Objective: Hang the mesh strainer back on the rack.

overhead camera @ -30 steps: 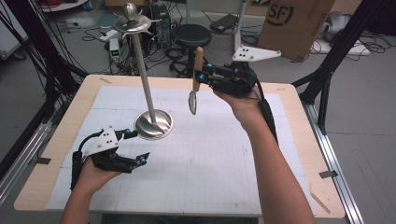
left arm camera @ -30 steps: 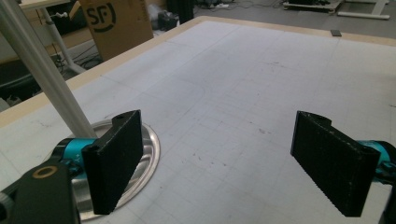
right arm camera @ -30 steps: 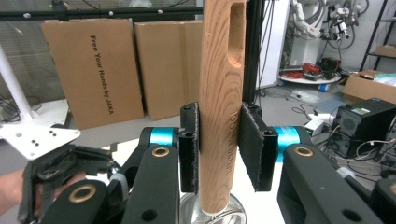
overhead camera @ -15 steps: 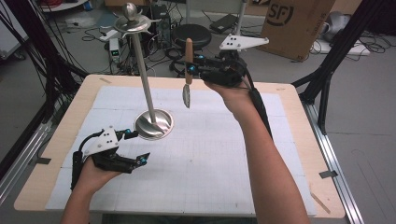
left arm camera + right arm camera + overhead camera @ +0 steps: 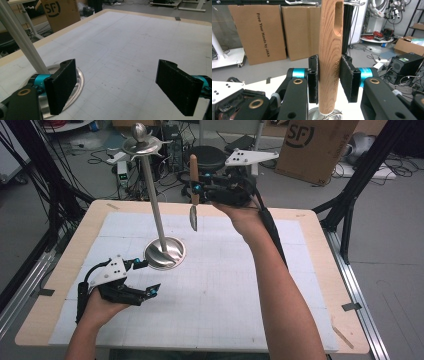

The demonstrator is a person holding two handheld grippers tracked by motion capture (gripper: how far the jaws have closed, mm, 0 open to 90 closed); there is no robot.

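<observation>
A utensil with a wooden handle [image 5: 193, 167] and a metal head [image 5: 193, 218] hangs upright, head down, above the table's far side. My right gripper [image 5: 196, 189] is shut on the handle, a little right of the stand's hooked top [image 5: 141, 142]. In the right gripper view the handle [image 5: 330, 55] stands between both pads [image 5: 346, 78], with a slot near its top end. The stand's metal pole [image 5: 154, 202] rises tilted from a round base [image 5: 164, 253]. My left gripper [image 5: 146, 277] rests open on the white mat just in front of the base [image 5: 76, 83], nothing between its pads [image 5: 62, 86].
The white gridded mat [image 5: 225, 285] covers the wooden table [image 5: 320, 245]. Black frame posts [image 5: 360, 185] stand at both sides. A cardboard box [image 5: 315, 142], a black stool [image 5: 210, 157] and cables lie on the floor beyond the far edge.
My right gripper has carried the utensil left and farther away, closer to the stand's top. The left gripper has stayed in place, open.
</observation>
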